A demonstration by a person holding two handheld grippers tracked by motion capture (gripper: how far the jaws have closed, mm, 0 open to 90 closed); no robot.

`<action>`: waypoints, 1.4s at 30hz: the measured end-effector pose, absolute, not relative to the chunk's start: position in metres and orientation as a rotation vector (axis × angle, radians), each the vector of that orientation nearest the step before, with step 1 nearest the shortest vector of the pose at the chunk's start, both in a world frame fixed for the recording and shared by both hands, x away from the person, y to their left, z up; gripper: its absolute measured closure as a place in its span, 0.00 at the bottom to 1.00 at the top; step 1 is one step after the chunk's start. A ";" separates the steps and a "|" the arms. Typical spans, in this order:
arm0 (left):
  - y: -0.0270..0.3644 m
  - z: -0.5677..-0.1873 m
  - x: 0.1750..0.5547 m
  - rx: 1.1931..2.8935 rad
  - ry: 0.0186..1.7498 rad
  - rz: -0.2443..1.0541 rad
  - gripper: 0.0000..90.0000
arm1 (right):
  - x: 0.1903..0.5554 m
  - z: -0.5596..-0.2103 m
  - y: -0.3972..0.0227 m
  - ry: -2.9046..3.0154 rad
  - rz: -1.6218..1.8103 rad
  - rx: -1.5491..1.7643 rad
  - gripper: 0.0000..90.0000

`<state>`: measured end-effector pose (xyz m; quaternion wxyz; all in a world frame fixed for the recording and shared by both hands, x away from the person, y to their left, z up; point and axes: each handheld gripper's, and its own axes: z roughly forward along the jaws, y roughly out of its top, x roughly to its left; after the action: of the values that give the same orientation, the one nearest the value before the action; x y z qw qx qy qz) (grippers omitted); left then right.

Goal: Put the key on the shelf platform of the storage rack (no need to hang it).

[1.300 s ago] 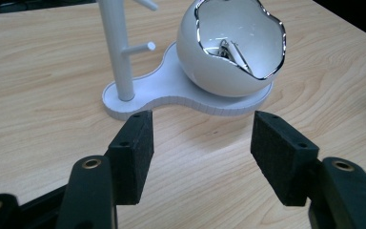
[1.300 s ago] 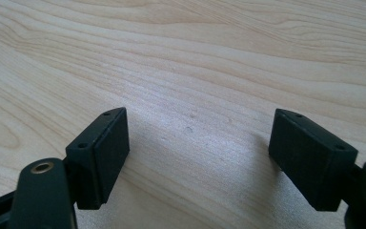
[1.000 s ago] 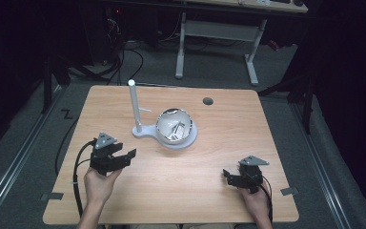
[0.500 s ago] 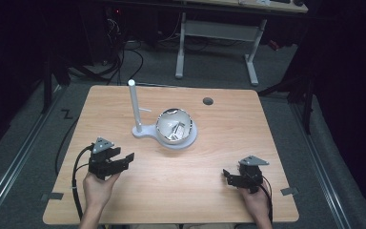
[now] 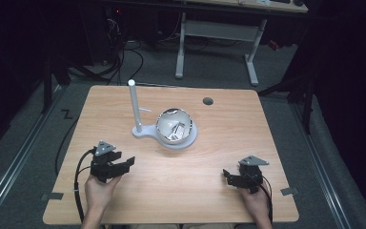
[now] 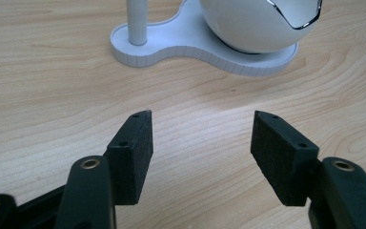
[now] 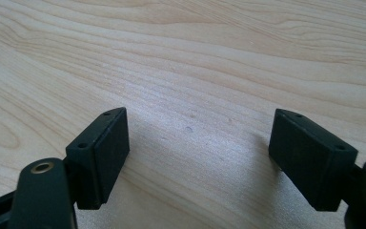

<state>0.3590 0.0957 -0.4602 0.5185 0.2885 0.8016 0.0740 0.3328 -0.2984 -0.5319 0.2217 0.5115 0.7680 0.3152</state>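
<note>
While the white stand (image 5: 164,133) with its post and round bowl sits just past the middle of the pale wooden bench (image 5: 209,191), the left gripper (image 5: 124,163) at seven o'clock and the right gripper (image 5: 228,175) at five o'clock rest with fingers spread, pinching nothing; dark floor surrounds it.

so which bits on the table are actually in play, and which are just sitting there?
In play:
- white stand with upright post
- shiny bowl on that stand
- left gripper, jaws open, facing the stand
- right gripper, jaws open, nothing between them

Just there:
- dark round hole in the table
</note>
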 end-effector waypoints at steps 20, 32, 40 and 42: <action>0.082 -0.484 0.360 0.708 1.949 0.198 0.45 | 0.333 -0.532 -0.298 2.122 0.871 1.414 0.24; 0.064 -0.518 0.362 0.741 1.943 0.309 0.43 | 0.333 -0.532 -0.298 2.122 0.871 1.414 0.24; 0.057 -0.535 0.358 0.739 1.899 0.378 0.42 | 0.333 -0.532 -0.298 2.122 0.870 1.414 0.24; 0.057 -0.535 0.358 0.738 1.900 0.379 0.42 | 0.333 -0.532 -0.298 2.121 0.871 1.413 0.24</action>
<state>0.3577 0.0572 -0.5348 0.5092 0.3065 0.7887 0.1573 0.3327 -0.2984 -0.5319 0.2220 0.5115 0.7679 0.3152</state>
